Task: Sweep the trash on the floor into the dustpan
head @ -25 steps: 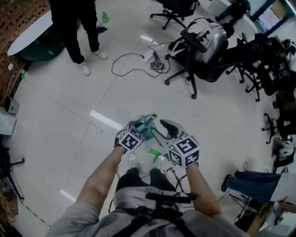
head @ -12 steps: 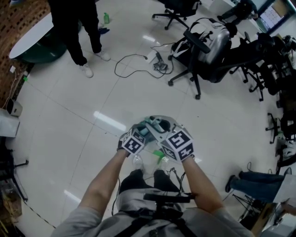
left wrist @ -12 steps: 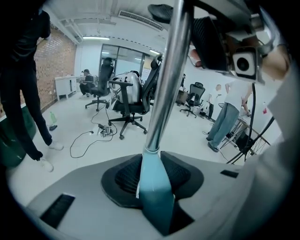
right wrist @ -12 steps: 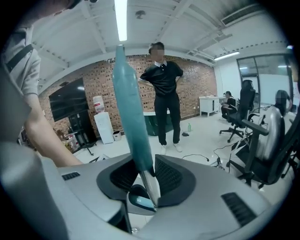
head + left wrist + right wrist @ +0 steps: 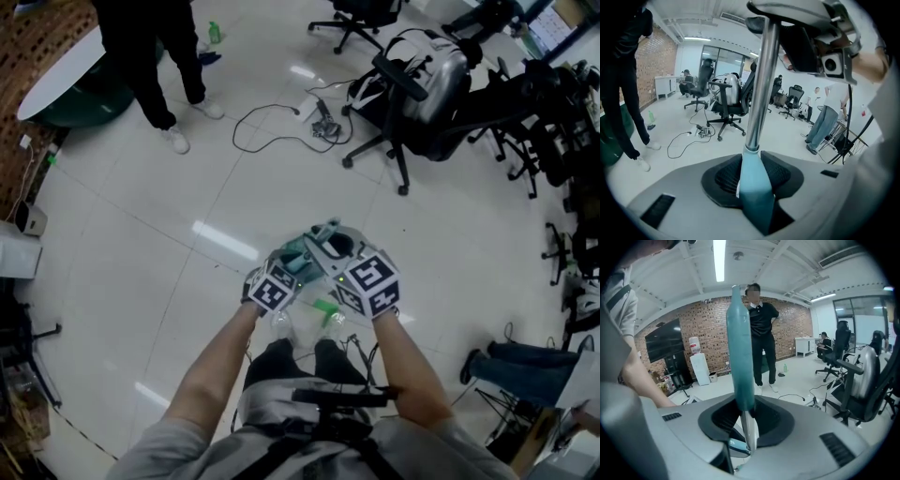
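Handles fill both of my grippers. In the left gripper view, the left gripper (image 5: 754, 187) has its jaws closed tight on a teal sleeve (image 5: 751, 173), and a shiny metal pole (image 5: 761, 84) rises out of this sleeve, away from the camera. In the right gripper view, the right gripper (image 5: 748, 427) is clamped on a thin metal shaft (image 5: 750, 430) just under a long teal grip (image 5: 739, 348), which stands upright.

I cannot tell which handle belongs to the broom and which to the dustpan. From the head view, the two grippers are close together in front of my body, above the white tiled floor (image 5: 141, 244).

A green bottle (image 5: 214, 34) stands on this floor far ahead, near the shoes of a standing person (image 5: 150, 56), who is just beside the rounded edge of a white table (image 5: 52, 75). Office chairs (image 5: 412, 94) and a loose cable (image 5: 267, 122) are at the front right.
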